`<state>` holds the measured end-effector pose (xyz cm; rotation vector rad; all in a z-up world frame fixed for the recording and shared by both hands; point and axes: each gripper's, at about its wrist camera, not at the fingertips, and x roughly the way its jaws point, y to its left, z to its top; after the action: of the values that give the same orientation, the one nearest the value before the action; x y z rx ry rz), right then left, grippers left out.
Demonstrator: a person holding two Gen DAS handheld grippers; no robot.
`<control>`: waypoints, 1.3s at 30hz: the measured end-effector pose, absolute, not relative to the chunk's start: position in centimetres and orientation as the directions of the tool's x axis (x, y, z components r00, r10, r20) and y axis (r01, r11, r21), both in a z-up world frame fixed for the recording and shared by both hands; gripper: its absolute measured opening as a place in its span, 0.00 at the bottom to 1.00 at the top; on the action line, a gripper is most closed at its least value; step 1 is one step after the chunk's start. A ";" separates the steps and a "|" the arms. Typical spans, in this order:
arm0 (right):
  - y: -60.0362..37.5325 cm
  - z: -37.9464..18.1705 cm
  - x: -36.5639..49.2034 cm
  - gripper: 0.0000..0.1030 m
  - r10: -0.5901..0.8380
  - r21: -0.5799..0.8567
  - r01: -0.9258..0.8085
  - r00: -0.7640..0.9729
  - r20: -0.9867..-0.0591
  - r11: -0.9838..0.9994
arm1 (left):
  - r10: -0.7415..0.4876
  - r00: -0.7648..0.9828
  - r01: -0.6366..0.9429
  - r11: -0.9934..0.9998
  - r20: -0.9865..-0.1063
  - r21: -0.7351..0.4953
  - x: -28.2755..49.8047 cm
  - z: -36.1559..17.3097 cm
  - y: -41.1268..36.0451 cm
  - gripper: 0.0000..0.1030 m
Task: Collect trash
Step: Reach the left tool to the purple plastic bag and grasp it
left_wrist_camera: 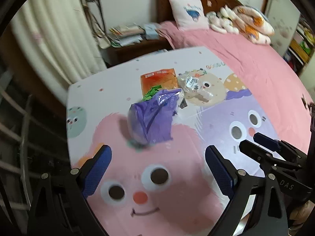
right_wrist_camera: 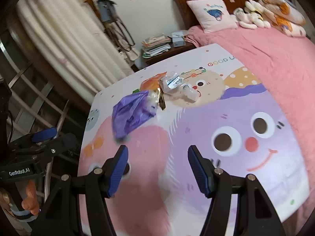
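Note:
A crumpled purple plastic bag lies on the cartoon-printed table; it also shows in the right wrist view. Behind it lie an orange packet, a green wrapper scrap and a clear crumpled plastic bottle, which also shows in the right wrist view. My left gripper is open and empty, just short of the purple bag. My right gripper is open and empty, to the right of and nearer than the bag. The right gripper shows at the left wrist view's right edge.
A bed with a pink cover, a pillow and soft toys stands behind the table. A nightstand with stacked papers is at the back. Curtains and a coat rack are on the left, past the table's left edge.

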<state>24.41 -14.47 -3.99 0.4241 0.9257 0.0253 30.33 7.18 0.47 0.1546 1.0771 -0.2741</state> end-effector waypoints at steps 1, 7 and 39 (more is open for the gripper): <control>-14.3 -4.5 25.4 0.61 0.194 0.367 0.176 0.604 -0.773 0.913 | -0.151 0.426 0.315 0.949 -0.892 -0.011 32.1 -0.3 7.4 0.92; -13.5 -7.0 29.8 0.61 0.169 0.372 0.244 0.586 -0.792 0.896 | -0.152 0.356 0.399 0.917 -0.922 0.003 38.5 -4.3 7.3 0.92; -12.2 -11.4 33.3 0.57 0.208 0.414 0.283 0.549 -0.810 0.865 | -0.222 0.095 0.398 0.902 -0.970 -0.168 38.9 -13.6 8.4 0.17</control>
<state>33.33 -12.22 -11.42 0.5467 1.0026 -0.0467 38.92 8.44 -13.58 0.1514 1.4035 -0.4628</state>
